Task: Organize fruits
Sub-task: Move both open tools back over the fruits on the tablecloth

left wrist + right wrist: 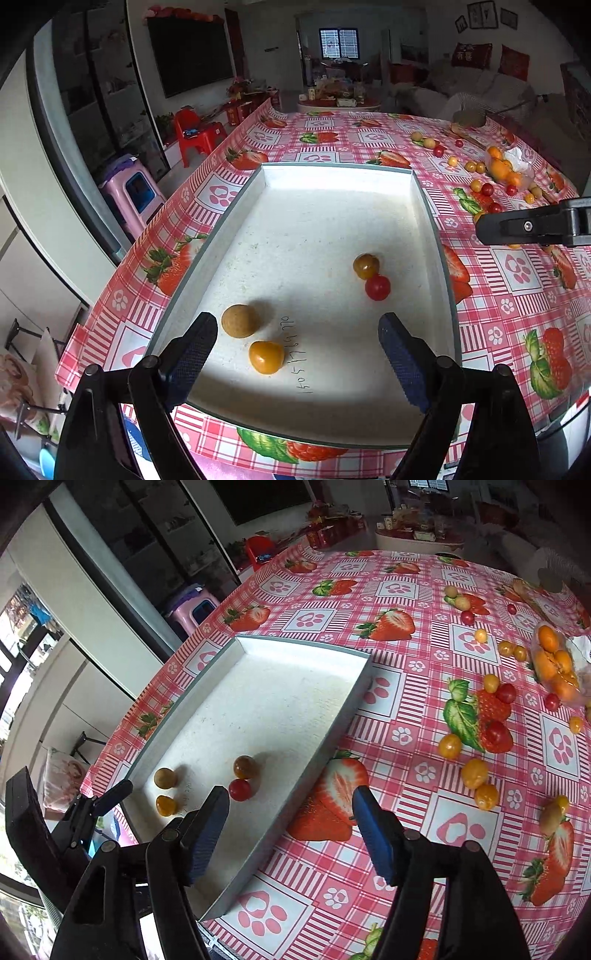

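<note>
Left gripper (297, 334) open wide, nothing between its jaws, above white tray (430, 206) on desk (332, 142). Right gripper (291, 806) open, empty, straddling the tray's near wall. Tray holds four fruits: brown fruit (240, 320), orange fruit (266, 357), red tomato (377, 287), olive tomato (366, 266). Loose fruits (474, 773) lie scattered right of tray.

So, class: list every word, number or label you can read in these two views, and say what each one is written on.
Handwritten digits on the white tray floor: upside down, roughly "1605-1796770", not certain.
Red cushion on the far sofa: two light characters, too small to read.
Boxes and bottles in the background: too blurred.
Tablecloth: pictures only, no text.
</note>
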A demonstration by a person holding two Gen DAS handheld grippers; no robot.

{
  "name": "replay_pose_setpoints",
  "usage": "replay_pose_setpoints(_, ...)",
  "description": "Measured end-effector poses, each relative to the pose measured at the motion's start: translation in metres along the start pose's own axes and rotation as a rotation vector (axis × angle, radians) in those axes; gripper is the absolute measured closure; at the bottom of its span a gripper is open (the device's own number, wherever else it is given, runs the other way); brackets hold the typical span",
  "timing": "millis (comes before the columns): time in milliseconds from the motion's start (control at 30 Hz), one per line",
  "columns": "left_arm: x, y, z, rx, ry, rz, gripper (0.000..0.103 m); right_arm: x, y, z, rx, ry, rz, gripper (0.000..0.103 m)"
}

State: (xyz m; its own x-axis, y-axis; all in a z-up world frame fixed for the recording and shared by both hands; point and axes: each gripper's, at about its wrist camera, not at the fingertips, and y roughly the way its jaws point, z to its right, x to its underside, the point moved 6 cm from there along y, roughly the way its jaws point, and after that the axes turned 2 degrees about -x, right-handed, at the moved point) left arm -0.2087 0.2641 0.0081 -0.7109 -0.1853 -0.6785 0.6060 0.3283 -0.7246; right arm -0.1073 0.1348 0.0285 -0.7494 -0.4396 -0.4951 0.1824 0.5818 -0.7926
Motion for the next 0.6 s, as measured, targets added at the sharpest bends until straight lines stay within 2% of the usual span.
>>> replay_pose_setpoints(267, -0.03, -0.016, 0.073, 0.132, 0.068, 0.033, 0.014, 0.03, -0.041, 0.092, 0.137, 0.135, 0.045, 0.029)
replay_pose_setpoints(500, -0.039, -0.007, 0.145, 0.19, 0.155, 0.027, 0.014, 0.061, -0.063, 0.164, 0.254, 0.239, 0.051, 0.029)
replay_pose_setpoints(600, -0.041, 0.007, 0.164, 0.182, 0.186, 0.022, 0.014, 0.072, -0.069, 0.181, 0.281, 0.261, 0.053, 0.029)
